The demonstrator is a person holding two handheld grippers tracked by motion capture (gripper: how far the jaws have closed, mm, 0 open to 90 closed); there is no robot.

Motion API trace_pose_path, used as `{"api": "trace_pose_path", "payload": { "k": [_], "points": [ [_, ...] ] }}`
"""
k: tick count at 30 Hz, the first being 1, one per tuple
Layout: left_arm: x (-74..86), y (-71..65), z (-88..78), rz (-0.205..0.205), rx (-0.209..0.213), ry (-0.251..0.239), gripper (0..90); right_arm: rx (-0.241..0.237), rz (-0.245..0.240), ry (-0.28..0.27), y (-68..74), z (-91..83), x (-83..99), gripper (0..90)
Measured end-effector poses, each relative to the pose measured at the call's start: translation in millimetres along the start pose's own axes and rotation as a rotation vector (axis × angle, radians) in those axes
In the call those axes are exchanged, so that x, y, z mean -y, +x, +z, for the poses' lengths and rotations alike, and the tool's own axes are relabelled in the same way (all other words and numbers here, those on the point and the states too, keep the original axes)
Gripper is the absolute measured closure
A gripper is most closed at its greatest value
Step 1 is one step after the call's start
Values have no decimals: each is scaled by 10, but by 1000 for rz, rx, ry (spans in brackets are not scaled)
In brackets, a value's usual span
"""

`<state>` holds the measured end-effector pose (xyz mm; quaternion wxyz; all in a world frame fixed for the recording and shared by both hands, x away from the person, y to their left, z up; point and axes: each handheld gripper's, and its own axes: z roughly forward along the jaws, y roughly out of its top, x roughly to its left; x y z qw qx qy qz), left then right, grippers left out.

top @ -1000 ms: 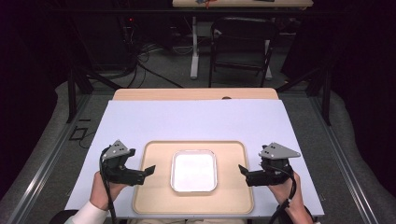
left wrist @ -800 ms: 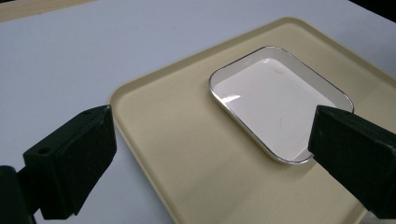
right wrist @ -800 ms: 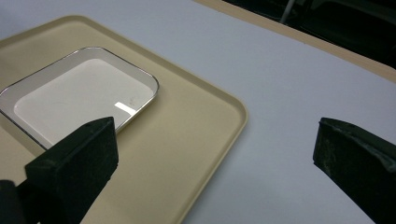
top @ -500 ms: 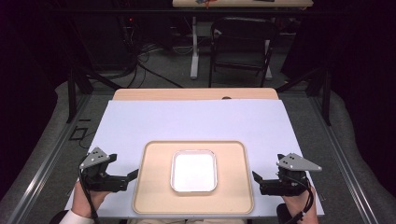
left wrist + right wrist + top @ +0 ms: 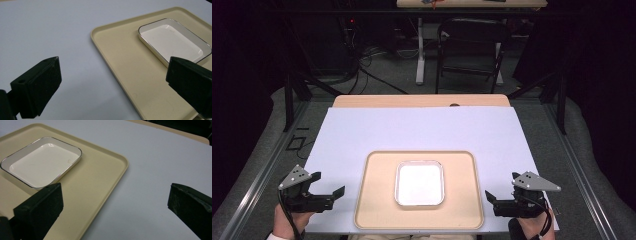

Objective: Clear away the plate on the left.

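A beige tray (image 5: 372, 200) lies at the near middle of the table, and a shallow white rectangular dish (image 5: 419, 183) with a dark rim sits empty at its centre. My left gripper (image 5: 332, 188) hovers open by the table's near left corner, jaws pointing at the tray's left edge. My right gripper (image 5: 495, 192) stands open off the tray's right edge, near the table's front. In the left gripper view, the left gripper (image 5: 115, 70) frames the tray (image 5: 125, 57) and dish (image 5: 175, 40). In the right gripper view, the right gripper (image 5: 115, 192) frames the tray (image 5: 97, 177) and dish (image 5: 42, 161). Nothing is between either pair of jaws.
A pale sheet (image 5: 422, 130) covers the table, with a strip of wood (image 5: 422, 101) showing at the far edge. Beyond the table stand a dark chair (image 5: 469, 45) and a desk leg (image 5: 419, 50), with cables on the floor.
Both grippers have drawn outward and back toward the person, away from the tray's sides to the table's near corners. The tray and dish have not moved.
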<state>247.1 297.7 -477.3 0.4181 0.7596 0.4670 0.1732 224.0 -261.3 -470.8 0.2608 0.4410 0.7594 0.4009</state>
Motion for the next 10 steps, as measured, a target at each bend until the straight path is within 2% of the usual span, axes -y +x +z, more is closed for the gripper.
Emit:
{"api": "trace_pose_path", "payload": {
  "k": [3,6,10],
  "points": [
    [5,28,19,-21,-20,17,2,-3,0,18,-3,19,-1,0],
    [-5,51,54,-39,-16,34,1,3,-9,42,-9,45,3,0],
    [-10,31,71,-19,-21,41,1,0,-7,58,-11,67,-2,0]
  ]
}}
